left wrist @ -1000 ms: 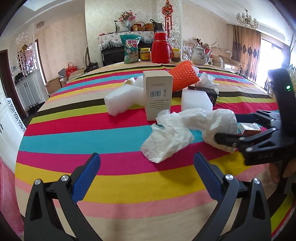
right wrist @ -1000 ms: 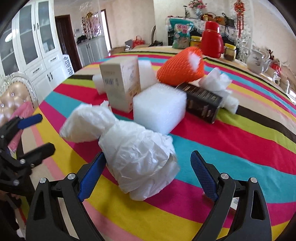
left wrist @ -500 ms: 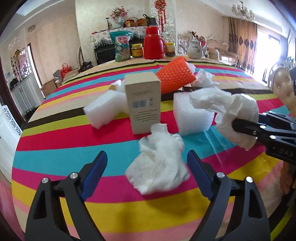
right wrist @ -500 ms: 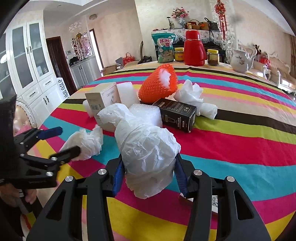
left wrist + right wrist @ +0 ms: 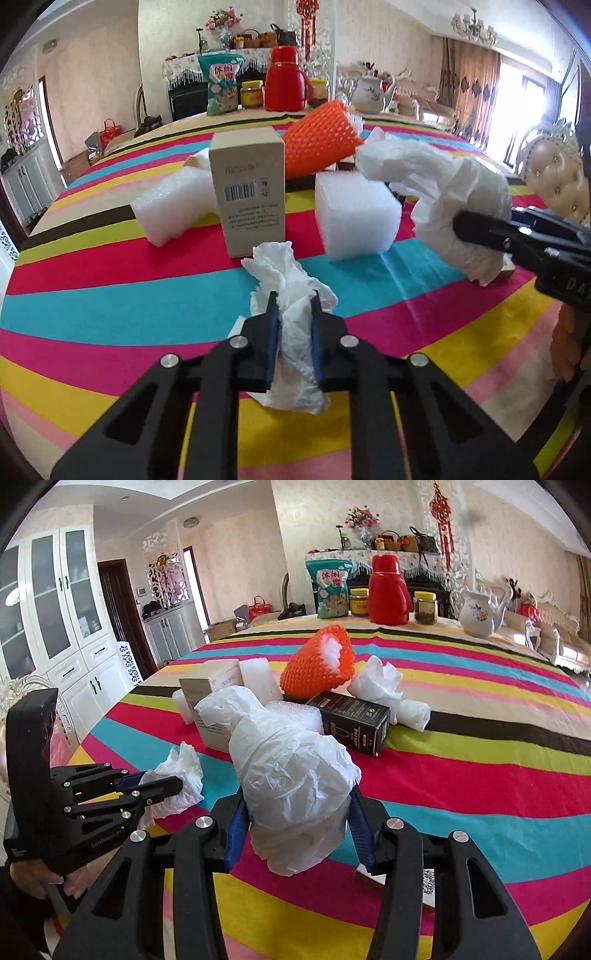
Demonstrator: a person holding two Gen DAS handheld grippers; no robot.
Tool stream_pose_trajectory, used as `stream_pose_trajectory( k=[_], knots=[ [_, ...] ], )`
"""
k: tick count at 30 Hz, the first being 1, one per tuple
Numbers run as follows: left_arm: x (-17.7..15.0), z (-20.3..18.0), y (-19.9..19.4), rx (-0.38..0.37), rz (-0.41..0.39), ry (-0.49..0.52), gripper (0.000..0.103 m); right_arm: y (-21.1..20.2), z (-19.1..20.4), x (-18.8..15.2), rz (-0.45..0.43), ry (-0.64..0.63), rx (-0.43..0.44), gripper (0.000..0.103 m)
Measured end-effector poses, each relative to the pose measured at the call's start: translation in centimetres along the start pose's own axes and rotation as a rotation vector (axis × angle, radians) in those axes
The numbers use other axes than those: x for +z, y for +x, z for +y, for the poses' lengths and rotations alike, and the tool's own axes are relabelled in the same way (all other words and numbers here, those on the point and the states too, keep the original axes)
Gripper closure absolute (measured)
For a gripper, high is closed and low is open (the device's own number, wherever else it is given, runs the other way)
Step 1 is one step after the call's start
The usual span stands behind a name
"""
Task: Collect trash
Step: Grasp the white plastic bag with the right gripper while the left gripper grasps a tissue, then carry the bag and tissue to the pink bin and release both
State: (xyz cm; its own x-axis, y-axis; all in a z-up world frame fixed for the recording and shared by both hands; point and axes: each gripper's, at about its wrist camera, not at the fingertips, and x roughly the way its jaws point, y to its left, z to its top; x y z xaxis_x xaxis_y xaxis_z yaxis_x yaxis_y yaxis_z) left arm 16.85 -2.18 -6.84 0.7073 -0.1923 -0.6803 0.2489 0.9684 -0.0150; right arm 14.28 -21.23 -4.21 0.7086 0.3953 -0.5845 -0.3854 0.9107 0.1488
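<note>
Left gripper (image 5: pixel 294 325): jaws have just been closing, now clamped on a crumpled tissue (image 5: pixel 295 332) sitting low over the striped tablecloth (image 5: pixel 110 306). Right gripper (image 5: pixel 295 825): part-closed around a white plastic bag wad (image 5: pixel 291 771), blue pads pressing both sides, wad lifted off the cloth.

Room: near cloth in front of both grippers is bare up to the table edge. In the left wrist view the right gripper and its wad sit to the right of the tissue, apart from it.

Behind, mid-table cluster: beige carton (image 5: pixel 248 194) upright, foam block (image 5: pixel 356 216) just right of it, second foam block (image 5: pixel 173 205) left, orange foam net (image 5: pixel 321 142) behind. Black box (image 5: pixel 351 722) lies beside another tissue wad (image 5: pixel 384 690).

Hidden: the bag wad covers the bubble-wrap piece behind it; something flat under the right gripper's right finger is cut off, can't identify. Far edge: snack bag (image 5: pixel 332 589), red thermos (image 5: pixel 388 590), jars, teapot.
</note>
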Motion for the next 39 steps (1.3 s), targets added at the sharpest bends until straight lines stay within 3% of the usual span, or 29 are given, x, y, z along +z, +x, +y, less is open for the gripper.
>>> stream_pose_trajectory(
  k=[5, 12, 24, 27, 39],
  knots=[
    [0.1, -0.1, -1.2, 0.046, -0.06, 0.014, 0.089, -0.2, 0.4, 0.0, -0.015, -0.013, 0.002, 0.055],
    [0.3, 1.0, -3.3, 0.052, -0.129, -0.028, 0.089, -0.8, 0.9, 0.1, -0.048, -0.042, -0.018, 0.055],
    [0.1, 2.3, -9.2, 0.015, -0.237, -0.097, 0.088, -2.8, 4.9, 1.8, -0.092, -0.136, -0.043, 0.055],
    [-0.2, 2.9, -11.3, 0.015, -0.268, -0.105, 0.088, -3.2, 6.6, 2.1, -0.101, -0.16, -0.027, 0.055],
    [-4.3, 7.6, -18.0, 0.135, -0.318, -0.164, 0.088, -1.9, 14.3, 3.6, -0.105, -0.257, 0.108, 0.055]
  ],
)
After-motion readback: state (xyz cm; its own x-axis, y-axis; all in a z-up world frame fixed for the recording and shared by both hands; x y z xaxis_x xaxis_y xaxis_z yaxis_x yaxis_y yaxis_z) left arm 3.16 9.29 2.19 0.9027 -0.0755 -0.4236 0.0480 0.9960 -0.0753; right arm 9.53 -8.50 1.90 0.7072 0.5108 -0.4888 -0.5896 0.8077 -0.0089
